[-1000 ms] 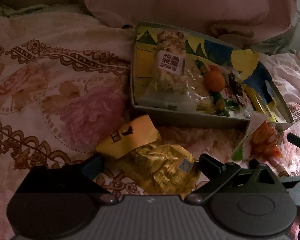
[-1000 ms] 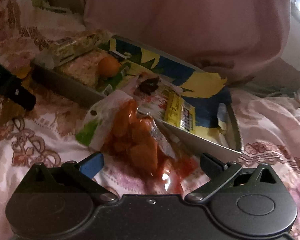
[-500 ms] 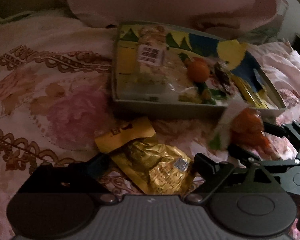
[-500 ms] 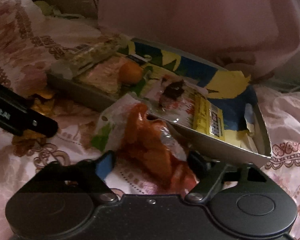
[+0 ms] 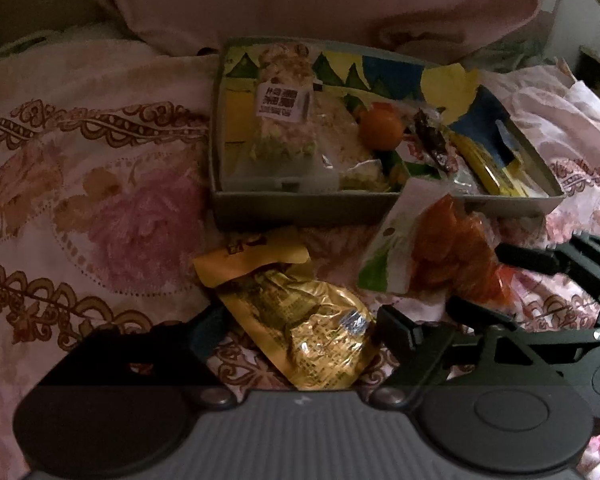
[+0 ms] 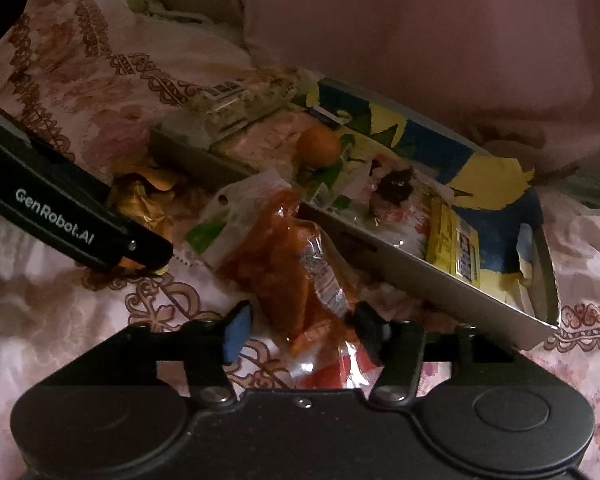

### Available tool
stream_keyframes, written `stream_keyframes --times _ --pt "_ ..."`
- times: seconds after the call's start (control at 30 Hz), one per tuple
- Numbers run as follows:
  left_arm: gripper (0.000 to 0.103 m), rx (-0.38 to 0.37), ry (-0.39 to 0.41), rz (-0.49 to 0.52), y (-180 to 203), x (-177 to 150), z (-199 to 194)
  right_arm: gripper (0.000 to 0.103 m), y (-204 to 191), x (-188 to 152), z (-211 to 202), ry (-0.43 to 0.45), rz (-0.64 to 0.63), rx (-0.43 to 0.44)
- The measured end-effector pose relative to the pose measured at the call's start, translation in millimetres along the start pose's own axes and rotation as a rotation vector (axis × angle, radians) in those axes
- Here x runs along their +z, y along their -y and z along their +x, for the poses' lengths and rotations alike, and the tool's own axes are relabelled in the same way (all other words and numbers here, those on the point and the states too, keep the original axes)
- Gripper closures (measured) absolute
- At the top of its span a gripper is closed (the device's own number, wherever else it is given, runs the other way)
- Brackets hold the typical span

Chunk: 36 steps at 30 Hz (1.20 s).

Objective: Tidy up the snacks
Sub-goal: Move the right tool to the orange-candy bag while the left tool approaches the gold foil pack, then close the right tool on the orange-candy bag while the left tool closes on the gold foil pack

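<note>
A gold-yellow snack packet (image 5: 300,320) lies on the bedspread just in front of a grey box (image 5: 300,208). My left gripper (image 5: 304,328) straddles it; its jaws are closing, and the pads sit close to the packet's sides without clearly pressing. To the right, my right gripper (image 6: 302,334) is shut on a clear bag of orange snacks (image 6: 284,256), whose white-green top leans on the box wall (image 6: 440,284). The left wrist view shows the same orange bag (image 5: 440,252) between the right gripper (image 5: 476,278) fingers. One left finger (image 6: 100,224) shows beside the yellow packet (image 6: 140,196).
The box holds a labelled nougat pack (image 5: 284,120), a small orange fruit (image 5: 380,128), a dark snack packet (image 5: 432,144) and a yellow packet (image 5: 484,168). A floral bedspread (image 5: 100,200) spreads left; pink bedding (image 5: 320,0) piles up behind the box.
The right jaws closed onto the orange bag, which now sits more upright. The left jaws narrowed around the yellow packet. Both grippers stayed near the box's front wall.
</note>
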<state>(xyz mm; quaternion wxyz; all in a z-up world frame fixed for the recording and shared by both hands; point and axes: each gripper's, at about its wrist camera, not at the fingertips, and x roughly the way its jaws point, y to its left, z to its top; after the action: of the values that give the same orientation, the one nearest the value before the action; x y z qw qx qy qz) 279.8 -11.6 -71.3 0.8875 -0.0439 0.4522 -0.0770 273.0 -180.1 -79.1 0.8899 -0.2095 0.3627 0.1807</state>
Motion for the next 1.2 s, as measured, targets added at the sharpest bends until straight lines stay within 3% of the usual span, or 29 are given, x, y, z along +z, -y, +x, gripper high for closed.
stream_keyframes --times 0.17,0.53,0.63,0.8,1.2 --pt "0.014 0.044 -0.002 0.052 6 -3 3 0.021 -1 1 8 0.028 -0.032 -0.03" --pt "0.008 0.052 -0.005 0.072 6 -2 8 0.021 2 -1 16 0.066 0.0 -0.006" --pt "0.008 0.049 -0.005 0.075 5 -2 8 0.026 -1 0 16 0.073 -0.014 0.004" --pt "0.011 0.049 -0.006 0.086 6 -1 8 0.048 -8 1 14 0.079 -0.043 0.032" --pt "0.024 0.044 -0.004 0.129 10 -2 4 0.06 -13 -4 7 0.09 -0.037 0.025"
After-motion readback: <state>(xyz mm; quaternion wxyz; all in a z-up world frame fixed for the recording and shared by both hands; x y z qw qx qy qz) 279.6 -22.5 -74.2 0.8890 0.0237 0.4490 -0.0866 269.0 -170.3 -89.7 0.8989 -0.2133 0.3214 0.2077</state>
